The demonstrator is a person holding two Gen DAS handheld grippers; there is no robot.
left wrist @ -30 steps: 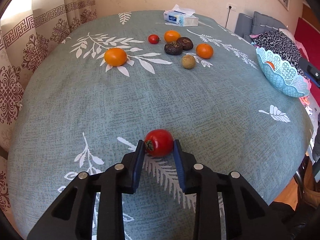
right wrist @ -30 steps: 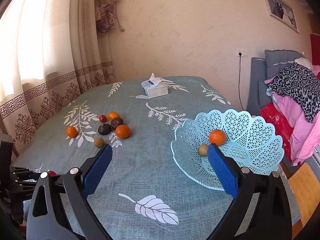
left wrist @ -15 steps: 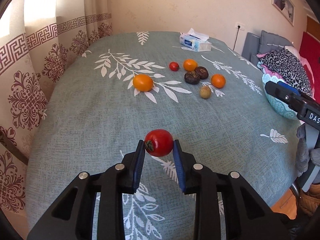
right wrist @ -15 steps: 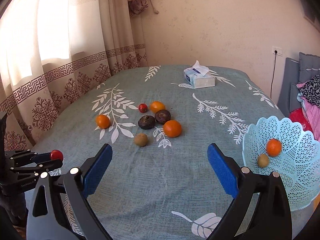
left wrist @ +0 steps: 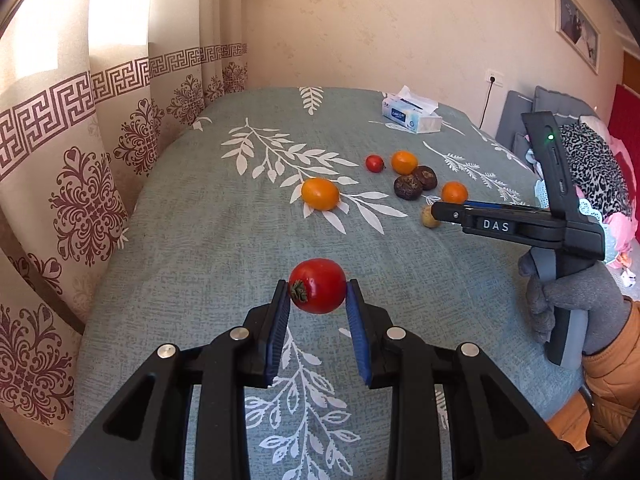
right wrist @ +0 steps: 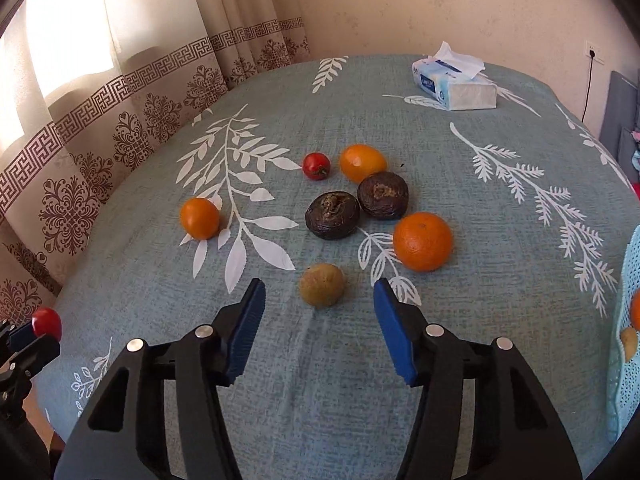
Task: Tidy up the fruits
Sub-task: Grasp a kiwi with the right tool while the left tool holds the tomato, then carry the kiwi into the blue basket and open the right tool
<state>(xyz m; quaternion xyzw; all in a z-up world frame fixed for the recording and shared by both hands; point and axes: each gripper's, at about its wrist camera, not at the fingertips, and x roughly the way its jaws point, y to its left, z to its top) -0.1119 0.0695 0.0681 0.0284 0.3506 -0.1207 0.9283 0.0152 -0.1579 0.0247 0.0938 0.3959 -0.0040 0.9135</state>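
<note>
Left gripper [left wrist: 318, 304] grips red tomato [left wrist: 317, 286]; right gripper [right wrist: 320, 306] open over brown fruit [right wrist: 322, 285].

Tomato held above the bed [left wrist: 200, 240], short of tissue box [left wrist: 412, 114]. Risk: round brown fruit may roll from uneven jaws.

A white and blue tissue box [right wrist: 456, 86] sits at the far right of a grey-green leaf-printed tablecloth [right wrist: 480, 300]; patterned beige curtains [left wrist: 80, 140] hang left.

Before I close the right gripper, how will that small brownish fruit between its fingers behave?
The brownish fruit is round, so a one-sided nudge would probably roll it. It looks firm and dull-skinned, likely not slippery. The right gripper is open with room on both sides, so centred closing should hold.
</note>
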